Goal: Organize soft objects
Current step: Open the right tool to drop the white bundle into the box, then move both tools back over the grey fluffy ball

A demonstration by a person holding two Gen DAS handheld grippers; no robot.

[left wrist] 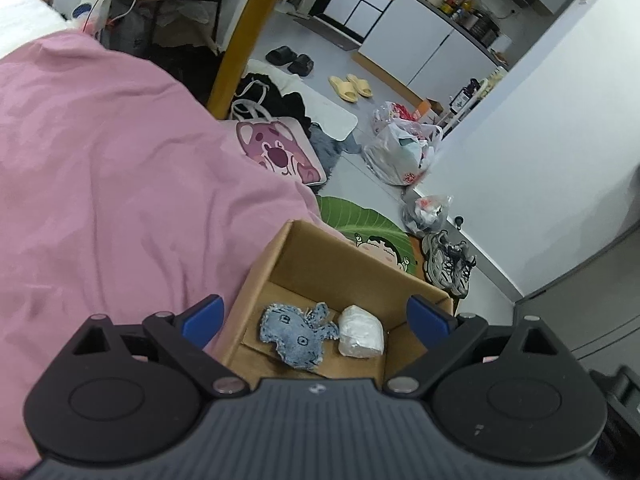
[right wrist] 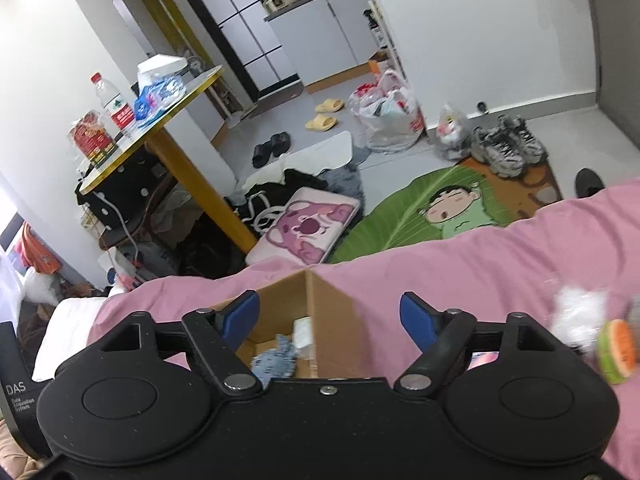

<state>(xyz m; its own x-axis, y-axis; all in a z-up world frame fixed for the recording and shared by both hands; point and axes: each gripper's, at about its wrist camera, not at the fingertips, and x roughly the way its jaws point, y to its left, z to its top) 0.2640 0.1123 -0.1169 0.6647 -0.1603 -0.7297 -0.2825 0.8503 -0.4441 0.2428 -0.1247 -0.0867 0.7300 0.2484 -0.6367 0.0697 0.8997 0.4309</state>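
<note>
Soft objects partly sorted: denim toy [left wrist: 298,334] and white wrapped bundle [left wrist: 361,337] lie in cardboard box [left wrist: 344,268] on pink bed [left wrist: 112,184]. Left gripper [left wrist: 316,314] fingers spread wide above box, empty. Right gripper [right wrist: 330,316] fingers spread, empty. White fluffy toy [right wrist: 578,312] and burger plush [right wrist: 618,350] remain on bed, blurred, likely next.

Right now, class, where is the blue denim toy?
In the left wrist view, the blue denim toy lies on the floor of the cardboard box, just left of a white wrapped bundle, on the pink bedding.
</note>
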